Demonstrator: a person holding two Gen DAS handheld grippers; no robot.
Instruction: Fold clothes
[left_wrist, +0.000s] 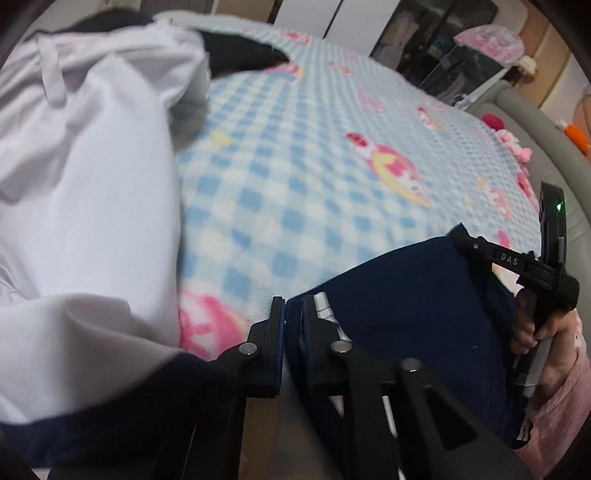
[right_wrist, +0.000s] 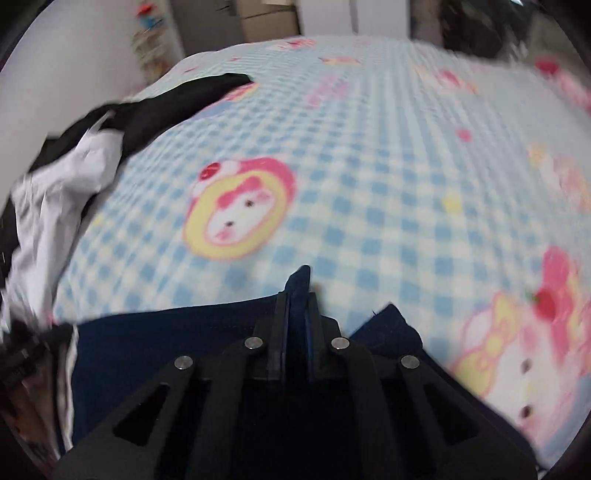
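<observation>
Both tongs, left (left_wrist: 291, 306) and right (right_wrist: 297, 291), clench the navy garment's (left_wrist: 399, 295) edge, stretched sideways between them above the bed (right_wrist: 369, 166).

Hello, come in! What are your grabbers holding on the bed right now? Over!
Left hand-held gripper shut on navy garment. Right hand-held gripper shut on it too. White clothes pile beside, on checked blanket.

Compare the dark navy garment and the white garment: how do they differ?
The dark navy garment is gripped by both tongs, left and right; the white garment is gripped by neither. The navy one is stretched between them; the white one lies crumpled. Both are over the blue checked blanket.
</observation>
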